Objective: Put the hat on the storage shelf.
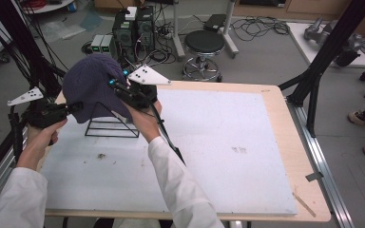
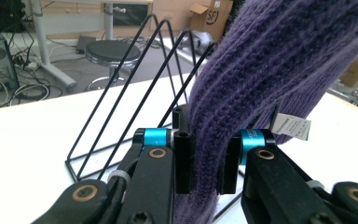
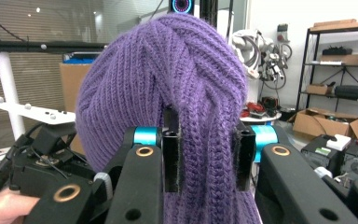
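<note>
A purple knit hat (image 1: 86, 84) hangs above a black wire rack (image 1: 112, 126) at the back left of the table. My left gripper (image 1: 77, 107) is shut on the hat's lower edge from the left side. My right gripper (image 1: 114, 86) is shut on its opposite side. In the left gripper view the jaws (image 2: 206, 155) pinch a fold of the hat (image 2: 270, 60), with the rack's triangular wires (image 2: 135, 79) behind and a white label (image 2: 292, 125) at the hem. In the right gripper view the jaws (image 3: 208, 150) clamp a ribbed fold of the hat (image 3: 168, 70).
A white foam board (image 1: 209, 142) covers most of the wooden table (image 1: 285, 142). Behind the table stand a round stool (image 1: 204, 45) and computer towers (image 1: 133, 28). Black frame legs (image 1: 313, 76) rise at the right, and a black post (image 1: 19, 47) at the left.
</note>
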Motion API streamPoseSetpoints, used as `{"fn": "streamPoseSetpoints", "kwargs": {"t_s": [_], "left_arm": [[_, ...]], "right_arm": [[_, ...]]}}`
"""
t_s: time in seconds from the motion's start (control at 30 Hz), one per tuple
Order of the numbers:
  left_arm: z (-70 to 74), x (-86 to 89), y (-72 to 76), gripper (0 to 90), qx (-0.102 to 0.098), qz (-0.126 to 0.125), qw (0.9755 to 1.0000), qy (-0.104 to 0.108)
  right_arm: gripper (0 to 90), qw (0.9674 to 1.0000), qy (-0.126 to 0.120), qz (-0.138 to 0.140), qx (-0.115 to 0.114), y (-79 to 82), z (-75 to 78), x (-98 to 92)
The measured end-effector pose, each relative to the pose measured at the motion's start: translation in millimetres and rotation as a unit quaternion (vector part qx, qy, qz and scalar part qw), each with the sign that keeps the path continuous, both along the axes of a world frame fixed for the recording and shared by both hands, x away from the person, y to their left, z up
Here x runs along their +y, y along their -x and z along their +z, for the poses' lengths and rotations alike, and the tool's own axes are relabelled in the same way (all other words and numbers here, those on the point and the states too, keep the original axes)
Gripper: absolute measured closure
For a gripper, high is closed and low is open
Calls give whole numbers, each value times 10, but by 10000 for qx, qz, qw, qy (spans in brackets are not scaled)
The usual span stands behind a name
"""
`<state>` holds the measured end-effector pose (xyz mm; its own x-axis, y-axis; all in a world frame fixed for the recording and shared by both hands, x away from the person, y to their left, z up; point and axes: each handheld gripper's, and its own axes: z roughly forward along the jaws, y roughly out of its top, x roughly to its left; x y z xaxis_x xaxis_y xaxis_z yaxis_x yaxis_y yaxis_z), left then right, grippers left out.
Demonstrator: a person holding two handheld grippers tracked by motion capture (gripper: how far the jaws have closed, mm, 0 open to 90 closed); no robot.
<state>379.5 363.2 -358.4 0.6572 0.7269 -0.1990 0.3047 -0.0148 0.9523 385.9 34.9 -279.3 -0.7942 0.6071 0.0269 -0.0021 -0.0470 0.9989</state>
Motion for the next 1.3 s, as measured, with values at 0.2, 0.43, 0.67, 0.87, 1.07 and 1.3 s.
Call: {"fn": "streamPoseSetpoints", "kwargs": {"t_s": [0.2, 0.43, 0.67, 0.87, 1.07, 1.3], "left_arm": [[-59, 8, -17, 802, 87, 11, 9999, -119], [-219, 26, -38, 800, 275, 99, 9994, -202], [-361, 45, -33, 797, 492, 186, 9981, -312], [-477, 75, -35, 784, 635, 219, 9974, -264], [-530, 84, -26, 778, 803, 238, 9961, -271], [-552, 90, -21, 712, 932, 276, 9950, -213]], "right_arm": [[725, 9999, 65, -97, 62, -18, -95, 6], [723, 9993, 203, -183, 253, -64, -242, 52], [720, 9983, 241, -251, 476, -85, -411, 78], [703, 9971, 250, -246, 682, -88, -527, 110], [685, 9959, 301, -225, 819, -102, -589, 130], [665, 9956, 351, -154, 857, -113, -591, 118]]}}
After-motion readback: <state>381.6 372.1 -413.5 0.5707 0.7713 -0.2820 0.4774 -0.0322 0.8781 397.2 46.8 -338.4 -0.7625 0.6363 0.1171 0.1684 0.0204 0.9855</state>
